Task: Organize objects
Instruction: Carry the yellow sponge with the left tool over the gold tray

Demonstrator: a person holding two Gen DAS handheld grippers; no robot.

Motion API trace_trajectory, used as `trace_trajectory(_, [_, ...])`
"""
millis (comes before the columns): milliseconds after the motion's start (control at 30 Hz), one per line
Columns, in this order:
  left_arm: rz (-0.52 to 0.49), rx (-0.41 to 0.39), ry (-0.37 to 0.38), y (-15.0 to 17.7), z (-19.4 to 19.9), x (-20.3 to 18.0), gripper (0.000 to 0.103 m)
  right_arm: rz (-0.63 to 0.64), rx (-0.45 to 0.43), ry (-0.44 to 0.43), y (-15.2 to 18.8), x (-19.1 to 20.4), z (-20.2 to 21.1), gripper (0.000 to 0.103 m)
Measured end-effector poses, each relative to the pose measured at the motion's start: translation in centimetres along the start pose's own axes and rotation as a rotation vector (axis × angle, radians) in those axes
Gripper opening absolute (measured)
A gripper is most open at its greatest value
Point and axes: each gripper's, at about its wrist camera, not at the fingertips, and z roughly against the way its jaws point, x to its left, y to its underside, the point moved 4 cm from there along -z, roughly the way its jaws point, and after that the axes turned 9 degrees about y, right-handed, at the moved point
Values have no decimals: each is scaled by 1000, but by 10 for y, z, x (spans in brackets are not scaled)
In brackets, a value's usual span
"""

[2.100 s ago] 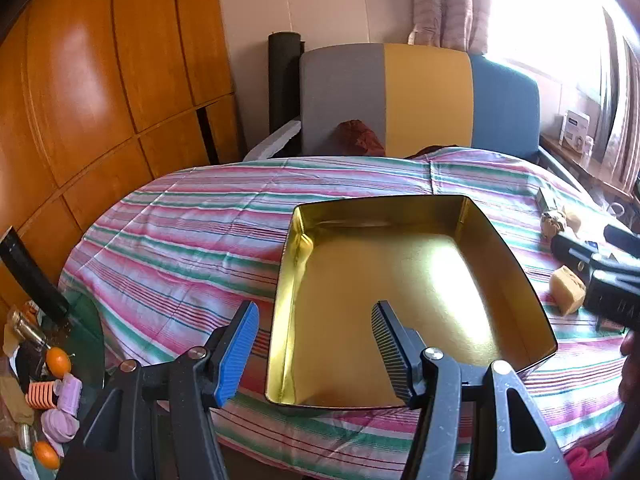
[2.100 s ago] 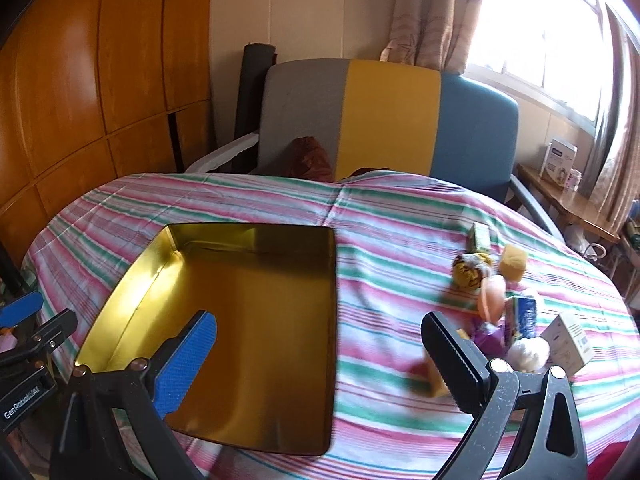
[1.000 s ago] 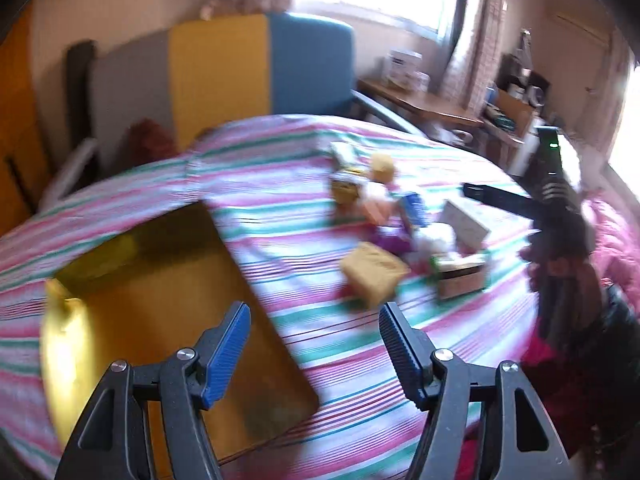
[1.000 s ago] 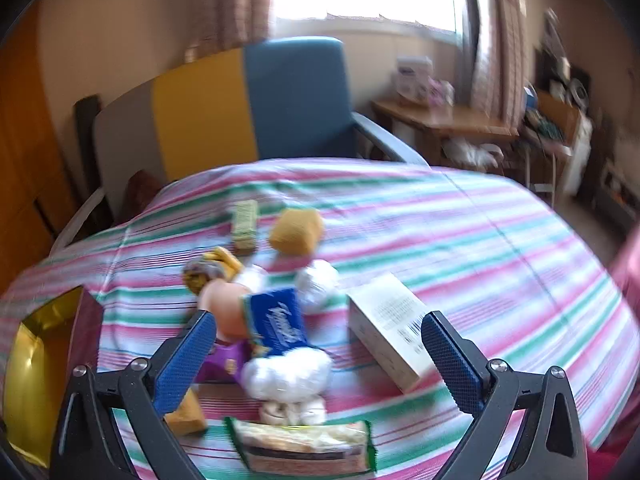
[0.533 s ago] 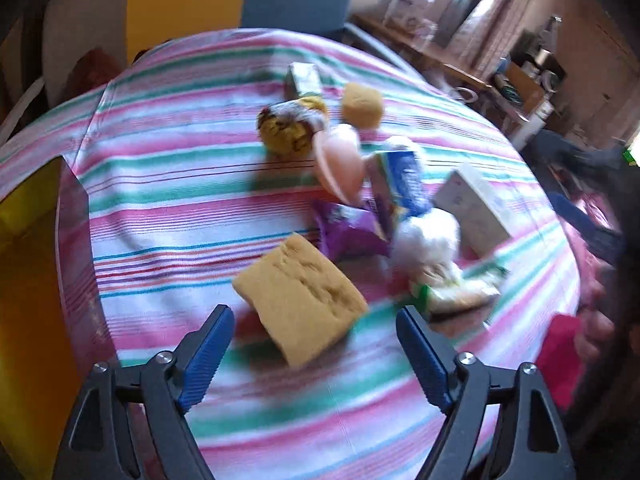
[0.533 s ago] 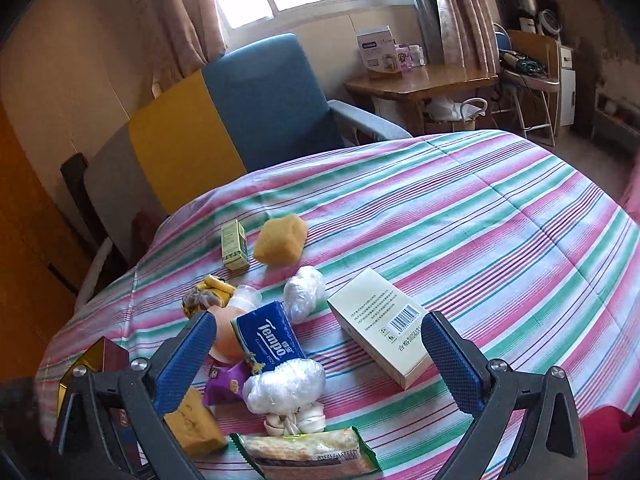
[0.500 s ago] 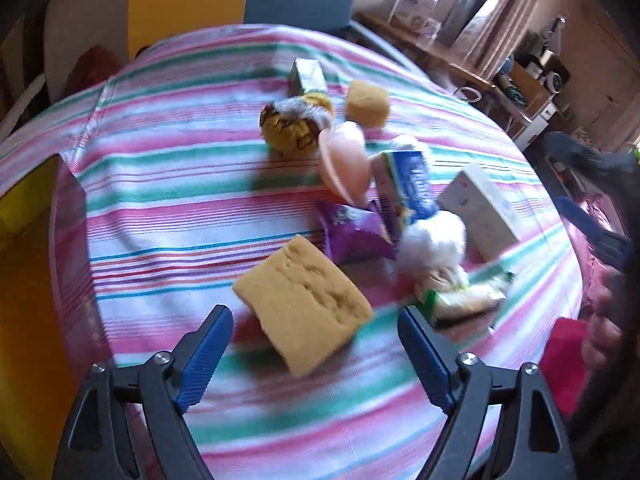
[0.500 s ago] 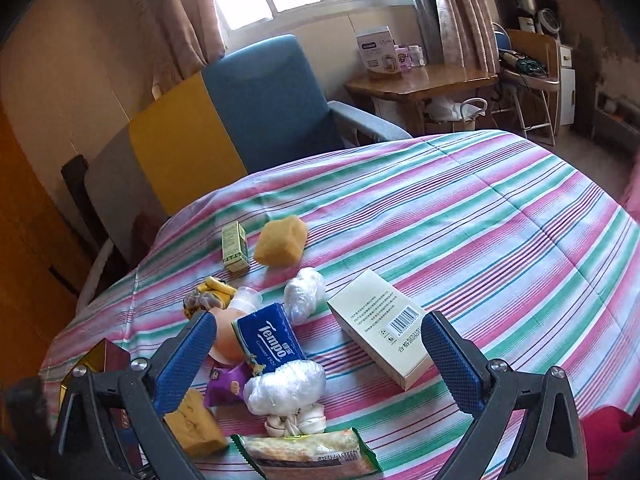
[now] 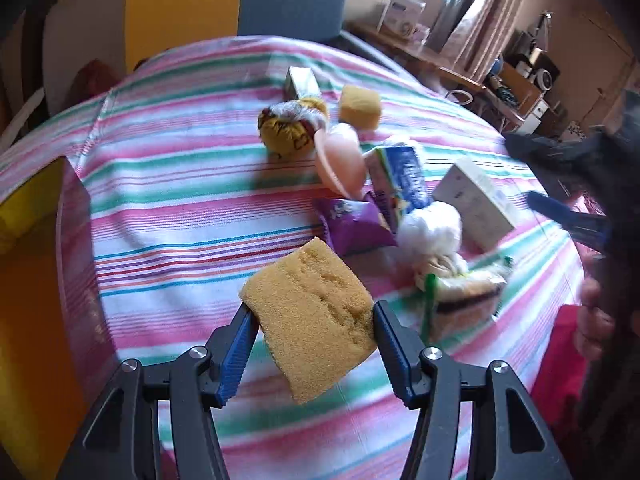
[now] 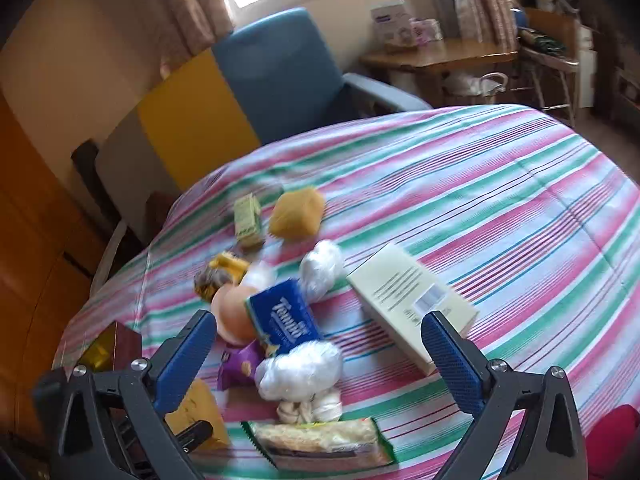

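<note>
Sponge (image 9: 310, 316), big yellow one, sits between the blue pads of my left gripper (image 9: 312, 320), both pads pressed against its sides; it hangs tilted over the striped tablecloth (image 9: 180, 184), whether clear of the cloth I cannot tell. Gold tin (image 9: 28, 280) lies off to the left edge, well apart from the sponge. Just beyond the sponge: purple packet (image 9: 352, 226), white knotted bag (image 9: 430, 228), green-edged snack pack (image 9: 464, 292). Farther back a blue Tempo tissue pack (image 9: 402, 176), a peach-coloured round thing (image 9: 340, 156), a second small sponge (image 9: 359, 107), a white carton (image 9: 474, 202). My right gripper (image 10: 320, 356) hovers with jaws wide apart, nothing between them, above the Tempo pack and the white bag; the white carton lies near its right finger
</note>
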Motion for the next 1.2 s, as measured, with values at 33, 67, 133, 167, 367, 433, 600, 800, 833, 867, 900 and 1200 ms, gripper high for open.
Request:
trace_trajectory(33, [-10, -8, 9, 2, 7, -3, 59, 17, 15, -11, 3, 4, -3, 103])
trace_trajectory(67, [-20, -19, 11, 3, 13, -5, 59, 42, 36, -19, 7, 9, -7, 103])
trace_trajectory(133, [-35, -33, 16, -1, 22, -9, 59, 103, 85, -22, 16, 20, -17, 103])
trace_trajectory(167, [-37, -40, 21, 1, 27, -10, 59, 134, 108, -18, 21, 26, -23, 103])
trace_trajectory(367, [-51, -90, 39, 3, 51, -14, 59, 295, 195, 64, 47, 44, -53, 103])
trace_trajectory(433, [-50, -112, 39, 6, 63, -12, 60, 315, 211, 81, 49, 44, -60, 103])
trace_trajectory(600, [-31, -149, 31, 12, 83, -1, 60, 348, 231, 109, 53, 43, -70, 95])
trace_trajectory(800, [5, -173, 8, 17, 96, 14, 60, 353, 223, 125, 53, 43, -71, 95])
trace_trajectory(833, [5, -175, 3, 18, 97, 14, 60, 349, 219, 127, 52, 42, -71, 95])
trace_trajectory(867, [2, -177, 0, 19, 98, 14, 60, 349, 213, 134, 50, 41, -71, 95])
trace_trajectory(900, [-1, -180, -3, 20, 99, 14, 60, 351, 208, 141, 50, 40, -71, 94])
trace_trajectory(1200, [-25, -215, -71, 27, 117, 14, 60, 432, 200, 158, 58, 50, -70, 61])
